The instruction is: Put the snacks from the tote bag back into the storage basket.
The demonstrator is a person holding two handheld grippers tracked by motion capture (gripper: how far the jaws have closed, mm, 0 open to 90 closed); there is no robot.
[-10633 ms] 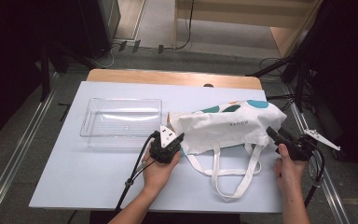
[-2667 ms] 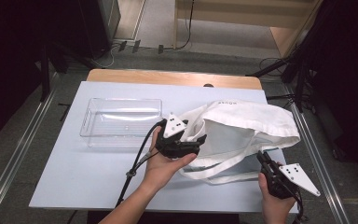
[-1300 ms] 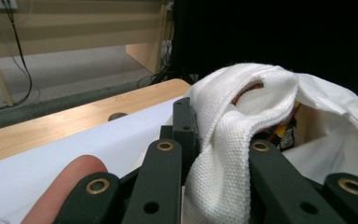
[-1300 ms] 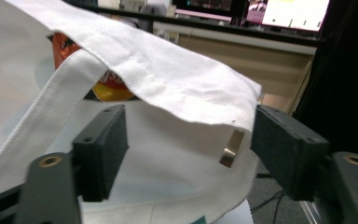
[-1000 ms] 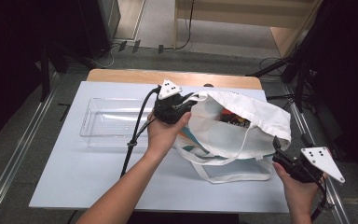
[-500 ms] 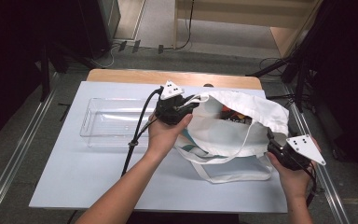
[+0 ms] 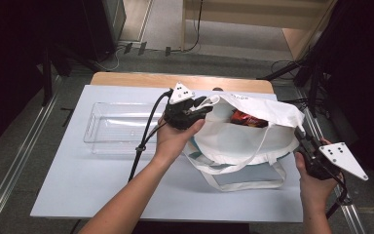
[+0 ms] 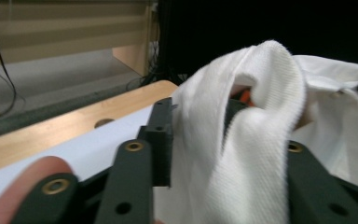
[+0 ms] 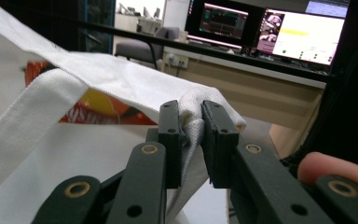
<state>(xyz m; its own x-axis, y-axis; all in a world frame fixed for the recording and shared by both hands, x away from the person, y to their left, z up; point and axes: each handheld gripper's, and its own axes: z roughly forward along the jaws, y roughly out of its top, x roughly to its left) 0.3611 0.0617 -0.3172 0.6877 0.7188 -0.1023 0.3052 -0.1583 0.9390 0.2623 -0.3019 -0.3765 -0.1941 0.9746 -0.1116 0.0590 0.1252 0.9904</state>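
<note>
A white tote bag [image 7: 246, 141] lies on the white table [image 7: 78, 185] with its mouth held apart. My left gripper [image 7: 200, 105] is shut on the bag's left rim, and white cloth [image 8: 242, 154] bunches between its jaws [image 8: 198, 121]. My right gripper [image 7: 303, 135] is shut on the right rim, where a fold of cloth [image 9: 193, 114] is pinched between the two jaws. A red snack packet [image 7: 246, 118] lies inside the bag; it is orange-red behind the strap in the right gripper view [image 9: 88, 112].
A clear plastic tray [image 7: 121, 127] stands left of the bag, close to my left hand. The bag's long handles [image 7: 246, 183] trail toward the front edge. A wooden strip [image 7: 141, 79] runs along the table's far side. Monitors [image 9: 303, 32] glow beyond.
The bag lay flat and closed at first. Both grippers took its rim and lifted it apart, which exposed the red packet. Over the last half second the right gripper shifted slightly outward.
</note>
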